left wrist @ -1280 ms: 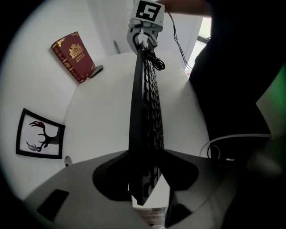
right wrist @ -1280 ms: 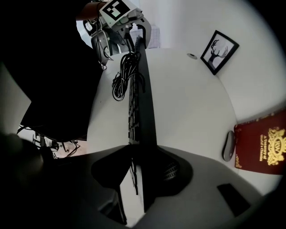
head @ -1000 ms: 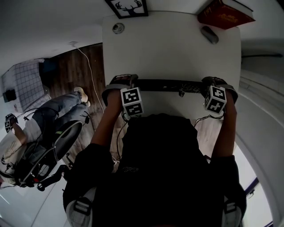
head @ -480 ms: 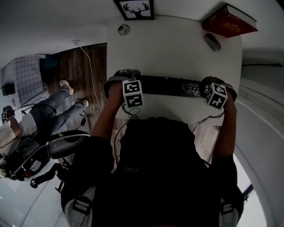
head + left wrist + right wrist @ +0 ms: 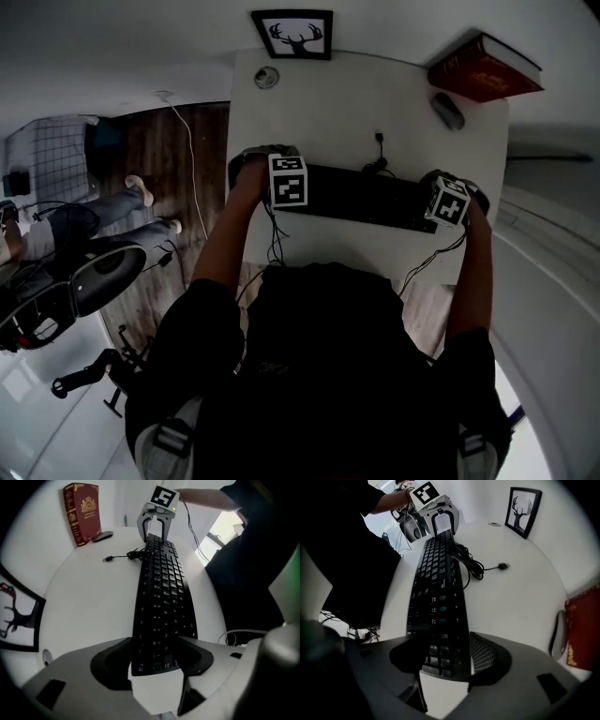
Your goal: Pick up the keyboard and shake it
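Keyboard: a black keyboard [image 5: 361,195] is seen lying on the white table [image 5: 356,103], stretched from one pair of jaws to the other.
Left gripper: the left gripper [image 5: 155,658] is pointed steeply down at the keyboard's left end. Its jaws are spread and have just been opening. The keyboard's end is framed between them, and no pad is seen pressing on it.
Right gripper: the right gripper [image 5: 440,660] is pointed steeply down at the keyboard's right end. Its jaws are spread wide and have just been opening. The end keys are seen between them, with a thin strip of table showing beside the meshed pad.
Cable: a black cable [image 5: 471,564] is bunched against the keyboard's far edge, ahead of the right jaws and to their right, with its plug laid loose on the table.
Book: a red book [image 5: 82,512] is stood far ahead of the left jaws, to their left.
Mouse: a dark mouse [image 5: 102,536] is found just beside the book.
Picture: a framed deer picture [image 5: 523,511] is stood far ahead of the right jaws, to their right.
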The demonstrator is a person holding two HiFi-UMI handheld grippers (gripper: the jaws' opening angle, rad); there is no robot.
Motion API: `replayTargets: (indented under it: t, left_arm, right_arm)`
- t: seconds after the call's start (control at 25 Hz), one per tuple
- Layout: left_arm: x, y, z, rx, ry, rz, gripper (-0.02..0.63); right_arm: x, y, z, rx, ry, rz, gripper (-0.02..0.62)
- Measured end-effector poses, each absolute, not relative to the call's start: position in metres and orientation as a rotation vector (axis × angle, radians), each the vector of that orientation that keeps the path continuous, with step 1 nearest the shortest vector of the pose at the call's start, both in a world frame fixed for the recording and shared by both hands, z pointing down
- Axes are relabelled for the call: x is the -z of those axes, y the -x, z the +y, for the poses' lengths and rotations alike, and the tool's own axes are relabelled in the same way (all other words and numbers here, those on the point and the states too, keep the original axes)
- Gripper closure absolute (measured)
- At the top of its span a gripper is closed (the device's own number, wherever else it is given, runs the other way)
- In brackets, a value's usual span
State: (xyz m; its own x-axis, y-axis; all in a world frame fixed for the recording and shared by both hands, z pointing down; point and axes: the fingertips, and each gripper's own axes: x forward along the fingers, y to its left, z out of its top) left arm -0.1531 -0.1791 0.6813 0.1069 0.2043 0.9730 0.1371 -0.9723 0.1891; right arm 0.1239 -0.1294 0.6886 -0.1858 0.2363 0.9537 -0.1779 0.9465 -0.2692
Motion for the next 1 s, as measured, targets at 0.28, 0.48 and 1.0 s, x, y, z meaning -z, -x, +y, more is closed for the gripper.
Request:
replayTargets:
  t: [0.28,0.48,1.0]
  left_arm:
    - [-0.684,0.153,-0.182,-2.086,-2.273,0.348,0.330]
    - [-0.681,0.154,-0.185,-2.042,-2.339,0.203,0.328]
    - [-0.658,0.176,-0.161,-1.749,-2.530,-0.813,0.603]
  right_arm:
    - [-0.691,-0.122,-0.134,-0.338,0.046,-1.686,0.319]
    - [-0.693,-0.125,-0.135,-0.296,-0.051,-1.633,0.318]
    - [-0.672,-0.112,-0.123,0.022,-0.593,-1.438,0.492]
